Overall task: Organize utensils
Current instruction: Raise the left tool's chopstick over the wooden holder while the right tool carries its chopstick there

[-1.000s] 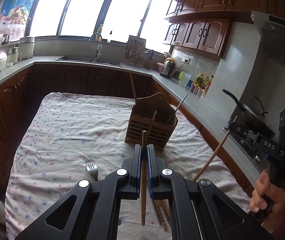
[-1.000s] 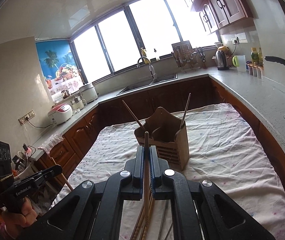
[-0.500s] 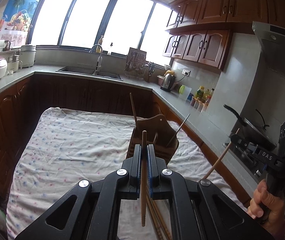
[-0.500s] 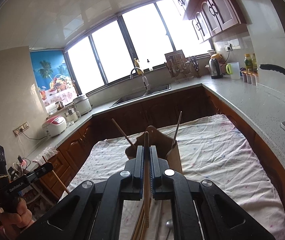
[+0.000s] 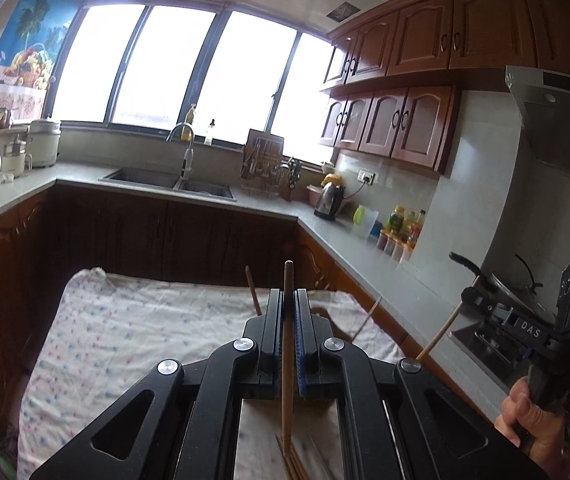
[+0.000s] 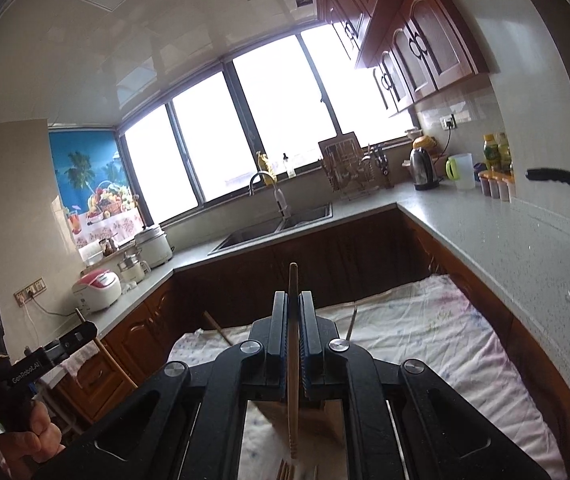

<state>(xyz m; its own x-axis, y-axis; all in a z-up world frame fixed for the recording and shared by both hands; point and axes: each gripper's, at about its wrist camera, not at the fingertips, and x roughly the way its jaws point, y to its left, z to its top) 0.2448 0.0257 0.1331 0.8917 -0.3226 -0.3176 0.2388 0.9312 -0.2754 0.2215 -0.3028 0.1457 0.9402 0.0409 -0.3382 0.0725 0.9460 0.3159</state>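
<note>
Left claw (image 5: pixel 288 300): jaws closed on one wooden chopstick (image 5: pixel 287 344), held upright between the blue pads, tip rising above the fingers.

Right claw (image 6: pixel 293 300): jaws closed on a second wooden chopstick (image 6: pixel 293 360), likewise upright.

Wooden utensil holder (image 6: pixel 335 418): stands on the desk below the right claw, largely hidden by it; a chopstick (image 6: pixel 217 327) and a thin metal handle (image 6: pixel 351 322) lean out of it.

Desk (image 5: pixel 125 328): covered by a white flower-print cloth.

Loose chopsticks (image 5: pixel 291 456): on the cloth at the near edge, under the left claw.
</note>
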